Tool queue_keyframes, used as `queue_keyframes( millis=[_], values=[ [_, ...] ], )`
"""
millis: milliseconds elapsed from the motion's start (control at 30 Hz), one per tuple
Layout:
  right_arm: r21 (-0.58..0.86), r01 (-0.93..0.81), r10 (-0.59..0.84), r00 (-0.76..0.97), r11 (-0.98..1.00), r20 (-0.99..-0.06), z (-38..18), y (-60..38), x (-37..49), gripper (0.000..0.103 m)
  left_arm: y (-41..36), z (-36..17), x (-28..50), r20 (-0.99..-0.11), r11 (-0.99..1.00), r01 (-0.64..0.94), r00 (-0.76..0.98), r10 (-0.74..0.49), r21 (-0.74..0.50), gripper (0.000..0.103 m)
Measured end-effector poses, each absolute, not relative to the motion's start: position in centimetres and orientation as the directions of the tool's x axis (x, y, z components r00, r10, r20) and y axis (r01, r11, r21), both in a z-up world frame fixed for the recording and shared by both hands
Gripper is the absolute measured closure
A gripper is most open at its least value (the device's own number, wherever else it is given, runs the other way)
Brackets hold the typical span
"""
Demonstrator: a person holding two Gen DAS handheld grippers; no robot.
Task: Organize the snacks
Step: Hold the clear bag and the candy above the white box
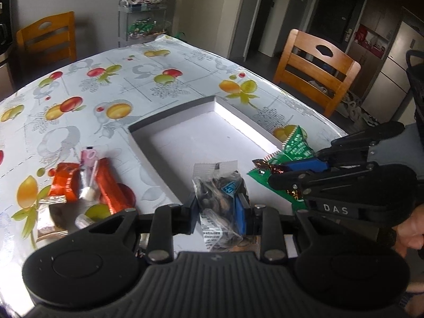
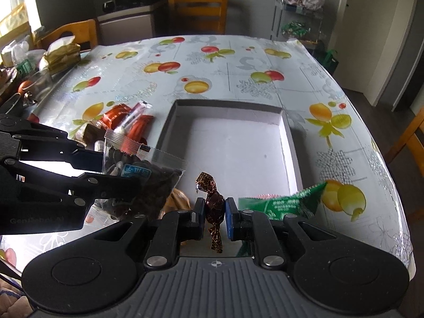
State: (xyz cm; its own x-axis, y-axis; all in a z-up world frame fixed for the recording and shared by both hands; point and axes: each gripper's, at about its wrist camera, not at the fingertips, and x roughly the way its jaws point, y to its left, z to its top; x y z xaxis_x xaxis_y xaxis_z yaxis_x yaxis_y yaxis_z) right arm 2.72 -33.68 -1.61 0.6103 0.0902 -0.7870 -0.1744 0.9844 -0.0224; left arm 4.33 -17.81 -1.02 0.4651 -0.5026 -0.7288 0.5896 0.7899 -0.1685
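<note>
Fruit-printed oilcloth is covering the table (image 2: 238, 61), and wooden chairs (image 1: 315, 71) are standing around it, with a small wire rack (image 1: 141, 21) of packets near the far corner. On the cloth a shallow white box (image 2: 290, 143) is lying open, and nothing is lying inside it.

The left gripper (image 1: 218, 206) is closing tightly on a clear bag of dark snacks (image 1: 220, 188) with a blue label; the bag is hanging between the pads just at the near edge of the box. The right gripper (image 2: 215, 213) is also nearly closed, and it is pinching a small candy in brown patterned foil (image 2: 213, 201), which is standing upright between the blue pads, in front of the box's near side.

Beside the right gripper a green packet (image 2: 288, 202) is lying on the cloth, just outside the box's near right corner. On the other side of the box a small heap is waiting: orange-red wrappers (image 1: 66, 182), a pink sachet (image 1: 88, 159) and some brown pieces (image 1: 49, 220), all outside the box. A person's hand (image 1: 413, 233) is showing at the edge of the left wrist view.
</note>
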Motion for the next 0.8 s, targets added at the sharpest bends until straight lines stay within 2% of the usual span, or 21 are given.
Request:
queue_keyframes(
  millis=[800],
  values=[
    [-0.021, -0.149, 0.073, 0.593, 0.989, -0.802, -2.3, -34.8, 2.7, 0.085, -20.1, -2.3, 4.7, -0.751, 0.749, 0.64, 0.408, -0.519, -0.17, 0.077]
  ],
)
